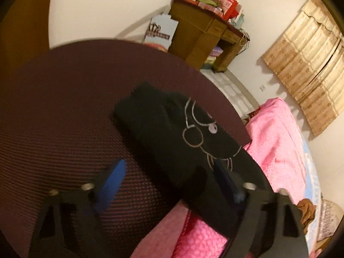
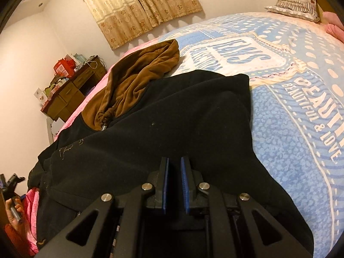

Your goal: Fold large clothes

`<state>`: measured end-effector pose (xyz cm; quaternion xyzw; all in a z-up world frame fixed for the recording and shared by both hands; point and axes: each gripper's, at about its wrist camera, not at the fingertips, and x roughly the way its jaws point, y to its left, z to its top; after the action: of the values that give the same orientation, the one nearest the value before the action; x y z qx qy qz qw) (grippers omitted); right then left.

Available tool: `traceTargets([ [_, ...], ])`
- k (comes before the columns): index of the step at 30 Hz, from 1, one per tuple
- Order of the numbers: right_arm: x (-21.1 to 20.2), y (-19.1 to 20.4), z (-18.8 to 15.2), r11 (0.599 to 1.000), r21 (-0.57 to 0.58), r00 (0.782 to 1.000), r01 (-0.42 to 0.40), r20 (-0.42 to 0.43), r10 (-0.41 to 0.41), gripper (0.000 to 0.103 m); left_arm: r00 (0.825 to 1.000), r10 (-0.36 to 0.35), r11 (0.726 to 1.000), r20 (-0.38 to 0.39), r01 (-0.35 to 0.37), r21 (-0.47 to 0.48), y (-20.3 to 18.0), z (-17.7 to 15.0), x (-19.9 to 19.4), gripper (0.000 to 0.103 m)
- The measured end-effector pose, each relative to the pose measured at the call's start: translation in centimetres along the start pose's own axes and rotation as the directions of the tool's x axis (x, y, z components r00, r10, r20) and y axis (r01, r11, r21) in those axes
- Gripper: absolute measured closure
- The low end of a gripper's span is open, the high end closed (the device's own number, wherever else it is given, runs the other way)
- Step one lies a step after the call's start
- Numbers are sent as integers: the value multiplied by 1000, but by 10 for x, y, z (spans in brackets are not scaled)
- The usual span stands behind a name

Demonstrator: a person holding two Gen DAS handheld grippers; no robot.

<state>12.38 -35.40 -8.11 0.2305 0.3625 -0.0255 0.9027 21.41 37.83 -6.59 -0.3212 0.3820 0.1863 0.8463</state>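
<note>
Right claw (image 2: 174,181) nearly together, pinning black garment (image 2: 172,118) on bed (image 2: 290,111); I've left claw (image 1: 169,172) apart around its sleeve, prob. for folding.

The black garment (image 2: 172,116) runs under the right gripper (image 2: 175,167) and off the lower edge, its faint print (image 2: 71,147) too dim to read.

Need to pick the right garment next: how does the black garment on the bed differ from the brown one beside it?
The black garment lies spread wide and fairly flat; the brown garment is bunched in a rumpled heap. The black one covers far more of the bed and shows a pale line drawing; the brown one is plain, with a drawcord. Both rest on the bedspread, touching.
</note>
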Motion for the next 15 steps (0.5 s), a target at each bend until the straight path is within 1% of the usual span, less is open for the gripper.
traceTargets([
  [1, 0, 0, 0, 1000, 2, 1000, -3, 0, 3, 91, 1000, -5, 1000, -8, 5, -2, -1, -1, 3, 36],
  [3, 0, -1, 0, 1000, 6, 1000, -7, 1, 7, 91, 1000, -17, 1000, -20, 17, -22, 0, -2, 14, 52],
  [4, 0, -1, 0, 1000, 7, 1000, -8, 1, 8, 91, 999, -32, 999, -24, 31, -33, 6, 0, 15, 57],
  [5, 1, -1, 0, 1000, 7, 1000, -9, 2, 9, 91, 999, -42, 998, -27, 41, -45, 6, 1, 18, 65],
  [6, 0, -1, 0, 1000, 8, 1000, -10, 2, 10, 91, 999, -41, 998, -22, 40, -39, 5, 2, 19, 76],
  [8, 0, -2, 0, 1000, 10, 1000, -14, 3, 14, 91, 1000, -27, 1000, 1, 27, 10, -5, 5, 13, 89],
  [11, 0, -4, 0, 1000, 17, 1000, -23, 4, 23, 91, 994, -33, 992, 103, 20, 121, -33, 6, -19, 91],
  [12, 0, -5, 0, 999, 21, 1000, -28, 5, 28, 91, 985, -64, 981, 160, 32, 190, -52, 1, -40, 91],
  [13, 0, -6, 0, 999, 24, 999, -33, 6, 33, 91, 978, -90, 972, 191, 44, 232, -63, -3, -53, 92],
  [14, 0, -6, 0, 999, 27, 999, -37, 7, 36, 91, 966, -122, 953, 230, 49, 298, -79, -12, -70, 92],
  [15, 0, -7, 0, 999, 29, 999, -39, 8, 39, 91, 949, -162, 920, 271, 46, 390, -101, -27, -90, 93],
])
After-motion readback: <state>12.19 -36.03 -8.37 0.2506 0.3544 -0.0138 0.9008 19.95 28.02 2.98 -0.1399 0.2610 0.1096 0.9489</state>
